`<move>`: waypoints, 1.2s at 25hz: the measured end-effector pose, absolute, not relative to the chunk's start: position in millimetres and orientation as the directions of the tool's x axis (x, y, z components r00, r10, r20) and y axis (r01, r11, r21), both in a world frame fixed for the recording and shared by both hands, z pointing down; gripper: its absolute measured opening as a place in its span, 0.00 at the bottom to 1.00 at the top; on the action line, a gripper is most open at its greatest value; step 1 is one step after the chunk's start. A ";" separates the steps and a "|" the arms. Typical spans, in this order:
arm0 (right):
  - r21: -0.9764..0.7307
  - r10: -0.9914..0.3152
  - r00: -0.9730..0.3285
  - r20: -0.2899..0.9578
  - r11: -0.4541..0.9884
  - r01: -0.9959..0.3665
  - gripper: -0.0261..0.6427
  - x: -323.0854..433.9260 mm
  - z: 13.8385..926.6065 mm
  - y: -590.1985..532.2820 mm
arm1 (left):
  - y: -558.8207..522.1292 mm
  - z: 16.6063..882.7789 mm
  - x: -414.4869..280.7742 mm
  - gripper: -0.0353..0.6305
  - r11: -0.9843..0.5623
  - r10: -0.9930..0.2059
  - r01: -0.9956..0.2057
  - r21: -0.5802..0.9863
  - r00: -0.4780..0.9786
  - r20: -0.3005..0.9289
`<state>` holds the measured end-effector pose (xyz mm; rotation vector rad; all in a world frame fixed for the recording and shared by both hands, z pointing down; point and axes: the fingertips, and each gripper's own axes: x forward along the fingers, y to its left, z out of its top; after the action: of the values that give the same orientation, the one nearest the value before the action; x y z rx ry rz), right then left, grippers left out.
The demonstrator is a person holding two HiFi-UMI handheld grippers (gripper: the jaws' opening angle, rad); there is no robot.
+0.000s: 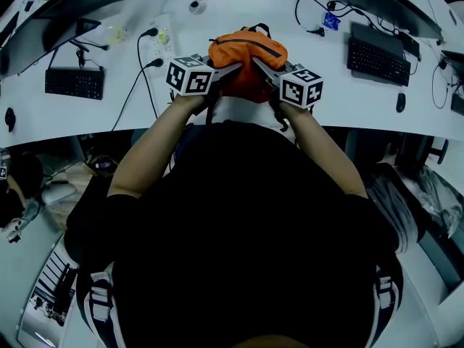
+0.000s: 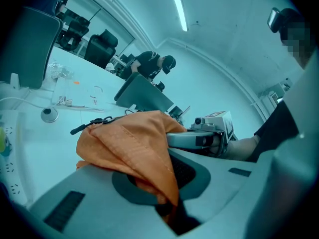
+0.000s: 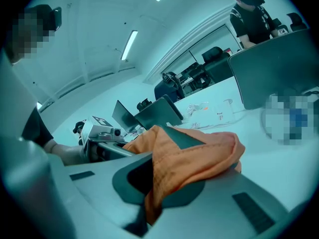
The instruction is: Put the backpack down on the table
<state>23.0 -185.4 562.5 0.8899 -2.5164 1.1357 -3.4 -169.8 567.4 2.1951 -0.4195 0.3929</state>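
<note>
backpack [image 1: 246,58]: orange lump at 12 o'clock of both grippers | left gripper [image 1: 233,69]: clamped on its fabric from 8 o'clock | right gripper [image 1: 259,65]: same deal, from 4 o'clock

backpack [image 1: 245,55]: orange woven cloth, matt, stitched seams | left gripper [image 1: 236,67] and right gripper [image 1: 258,62]: smooth matt grey plastic, darker pads | desk [image 1: 232,13]: smooth white top, faint sheen | keyboard [image 1: 74,83]: black matt plastic
</note>
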 end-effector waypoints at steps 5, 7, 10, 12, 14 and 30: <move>-0.605 -0.416 -0.787 0.457 0.503 -0.617 0.07 21.3 577.8 -186.7 | -170.7 582.3 -5.8 0.15 -0.573 -0.151 -0.435 0.695 0.889 0.432; -0.610 -0.407 -0.787 0.463 0.498 -0.617 0.07 20.6 583.7 -186.3 | -170.3 588.2 -6.9 0.15 -0.566 -0.145 -0.438 0.698 0.887 0.439; -0.613 -0.392 -0.787 0.477 0.493 -0.618 0.07 19.1 593.5 -185.8 | -169.6 598.7 -9.3 0.15 -0.552 -0.138 -0.444 0.706 0.883 0.448; -0.615 -0.383 -0.786 0.486 0.489 -0.619 0.07 17.2 600.0 -186.7 | -170.5 605.7 -11.4 0.15 -0.540 -0.136 -0.449 0.712 0.882 0.452; -0.617 -0.376 -0.784 0.493 0.485 -0.620 0.07 15.7 605.7 -188.7 | -172.3 611.9 -13.2 0.15 -0.529 -0.137 -0.453 0.718 0.880 0.455; -0.610 -0.345 -0.772 0.534 0.475 -0.635 0.07 18.0 639.7 -200.9 | -184.9 648.7 -17.8 0.15 -0.478 -0.124 -0.477 0.738 0.868 0.482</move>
<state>18.0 -200.9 639.7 0.8261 -2.3884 1.1975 -17.8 -184.9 648.7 2.0492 -0.4369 0.4511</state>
